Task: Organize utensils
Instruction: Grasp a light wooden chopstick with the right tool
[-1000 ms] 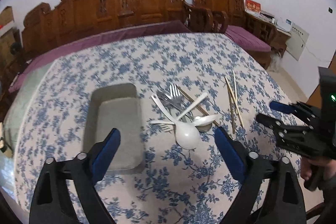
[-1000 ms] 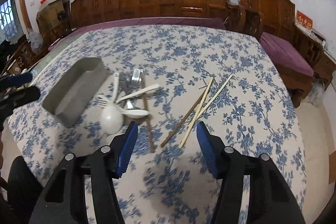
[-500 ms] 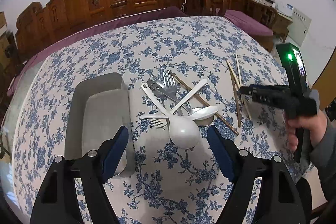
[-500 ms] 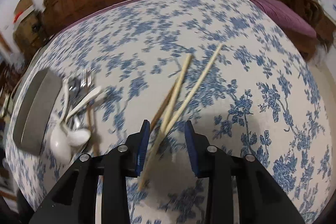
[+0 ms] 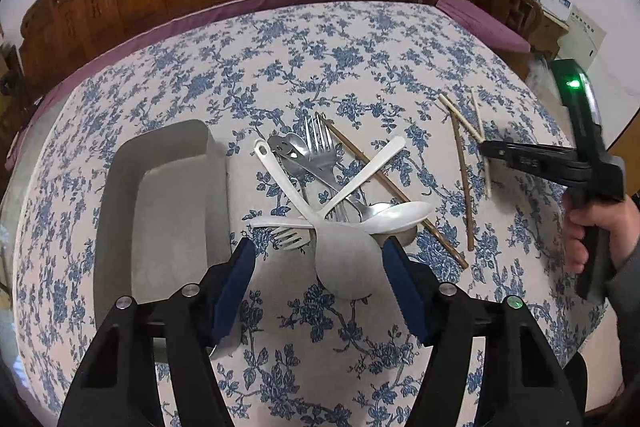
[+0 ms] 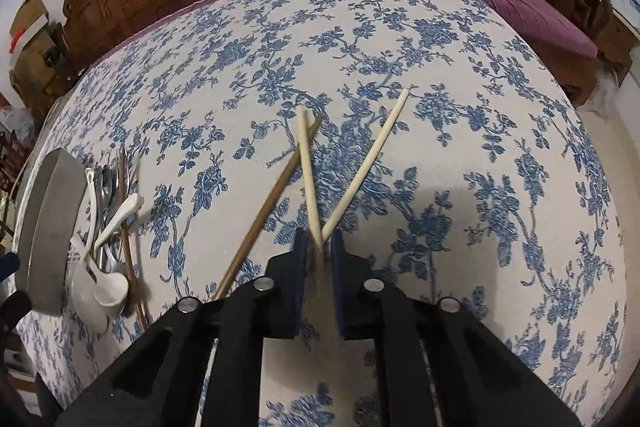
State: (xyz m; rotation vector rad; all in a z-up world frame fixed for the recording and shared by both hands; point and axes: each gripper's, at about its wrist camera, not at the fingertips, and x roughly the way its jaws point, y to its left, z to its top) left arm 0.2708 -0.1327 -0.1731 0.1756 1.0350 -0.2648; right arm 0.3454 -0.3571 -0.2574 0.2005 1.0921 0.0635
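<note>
The right gripper (image 6: 320,247) is closing on the near ends of two pale chopsticks (image 6: 310,187), which splay in a V on the flowered tablecloth (image 6: 460,107); the blue pads (image 6: 301,267) look to be touching the sticks where they cross, though the last sliver of contact is hard to read. To do this well, the pinch should land right at that crossing so both sticks are caught together, and the lift should be straight up and slow, since thin, smooth, round sticks tend to scissor or roll out of a flat grip. A darker brown chopstick (image 6: 268,203) lies just beside them, outside the jaws, and should be left for a later pass.

The left gripper (image 5: 316,259) hangs unclenched with its jaws narrowing around the bowl of a large white plastic ladle (image 5: 348,259), not yet pressing it. That ladle sits in a tangled heap with a steel fork (image 5: 320,147), a white soup spoon (image 5: 396,217) and other cutlery, just beside the empty grey rectangular tray (image 5: 120,187), matte and straight-walled, where the utensils presumably belong.
</note>
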